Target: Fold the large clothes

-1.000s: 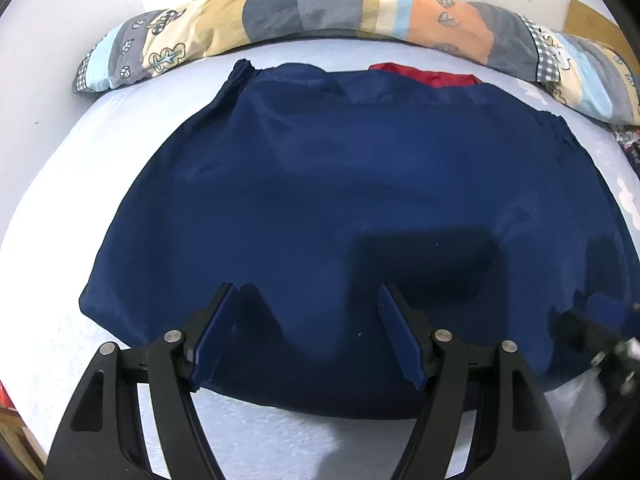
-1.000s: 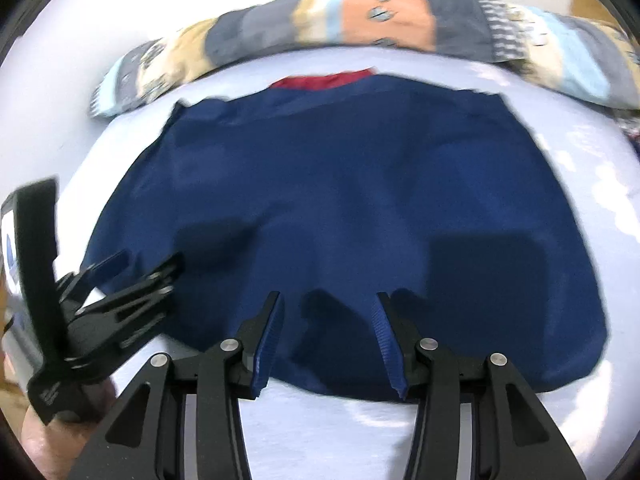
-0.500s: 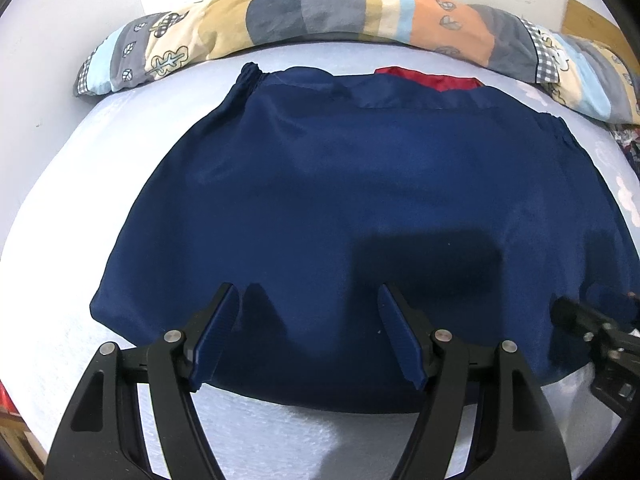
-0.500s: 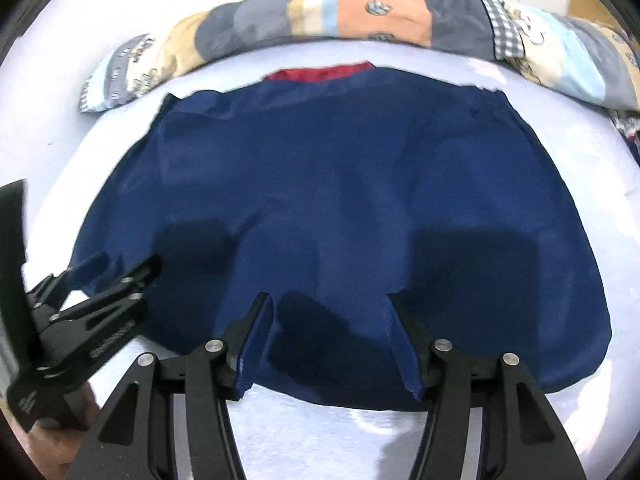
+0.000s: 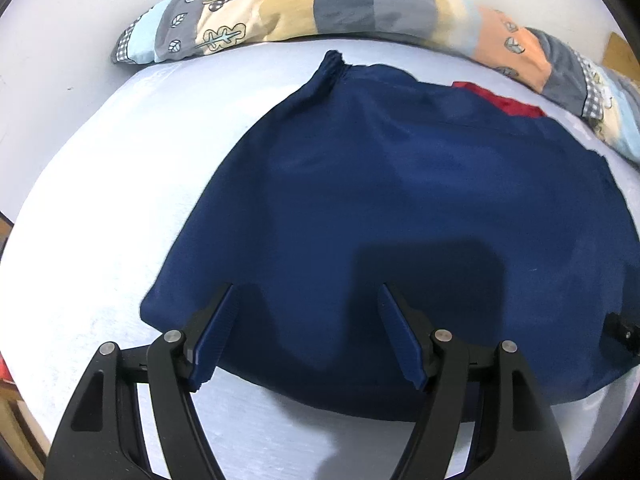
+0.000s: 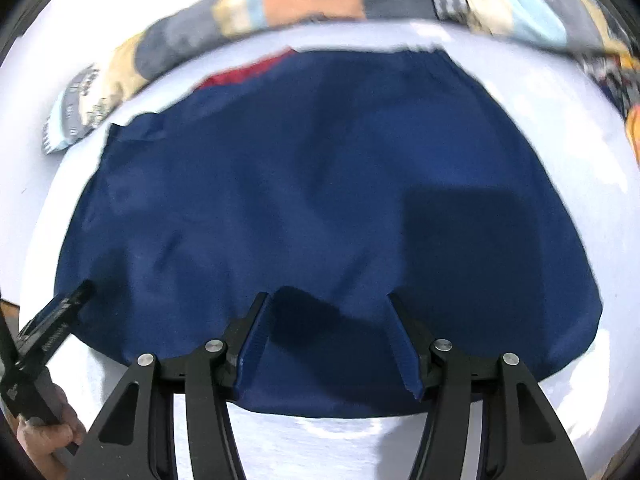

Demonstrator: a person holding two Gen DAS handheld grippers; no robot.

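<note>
We have the navy garment (image 5: 400, 216) spread flat on the white sheet (image 5: 100, 208), its gathered cuff end and a strip of red lining (image 5: 504, 102) turned away from us, its long folded edge nearest us; laid out like this, that near edge is free to be taken at two places at once. Our left gripper (image 5: 306, 334) hangs over that edge toward the garment's left corner with its jaws standing apart and nothing pinched between them, only cloth lying beneath. Our right gripper (image 6: 332, 340) hangs over the same edge further toward the garment's right side, jaws likewise parted and empty (this view is smeared, so the fine detail of the cloth is hard to read). We judge both tongs are set wide so each can drop over the edge and take a corner for the next fold. Beyond the garment's far edge lies a long patchwork bolster (image 5: 360, 12), just clear of the cloth, against the white wall (image 5: 48, 32).
</note>
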